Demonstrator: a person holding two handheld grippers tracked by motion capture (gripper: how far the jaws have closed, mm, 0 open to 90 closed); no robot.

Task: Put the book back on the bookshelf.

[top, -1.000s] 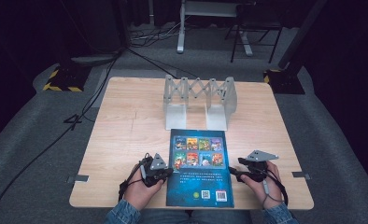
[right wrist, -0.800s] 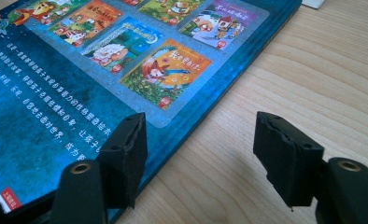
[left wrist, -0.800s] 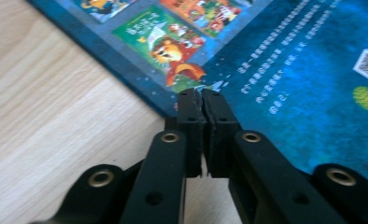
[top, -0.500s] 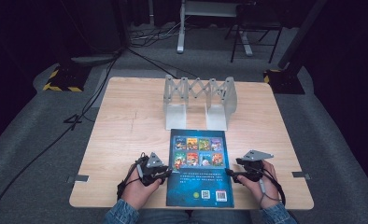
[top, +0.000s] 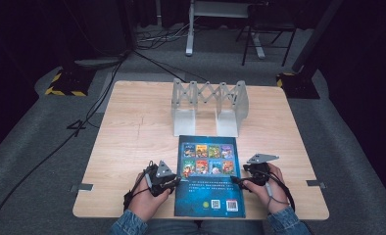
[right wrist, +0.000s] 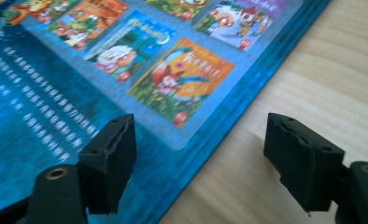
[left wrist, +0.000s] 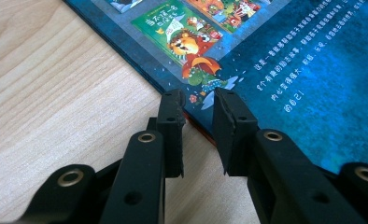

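Item: left gripper, black, two-jawed, held in the person's left hand near the front edge of the pale wooden table. The hand lies low on the tabletop, forearm in a denim sleeve coming in from the front edge, the tool pointing at the book's left side. In the left gripper view its jaws stand a narrow gap apart, one over the bare wood, the other over the cover, the book's edge running between them. The pads do not appear to press on it, though the angle leaves that slightly uncertain.

Item: right gripper, black, with a grey three-cornered plate on top, held in the right hand at the book's right side. The hand rests on the table, a cable looping over the wrist. Its jaws have just been opening and now stand wide; in the right gripper view one jaw hangs over the cover, the other over the wood, the book's right edge between them, unclamped.

Item: large flat dark-blue picture book, back cover up. It lies flat at the middle of the table's front edge, its lower end reaching that edge. The cover carries eight small bright cover pictures in two rows, lines of pale print below, and two code squares near the bottom.

Item: folding grey metal book rack, upright, near the table's far edge, just beyond the book.
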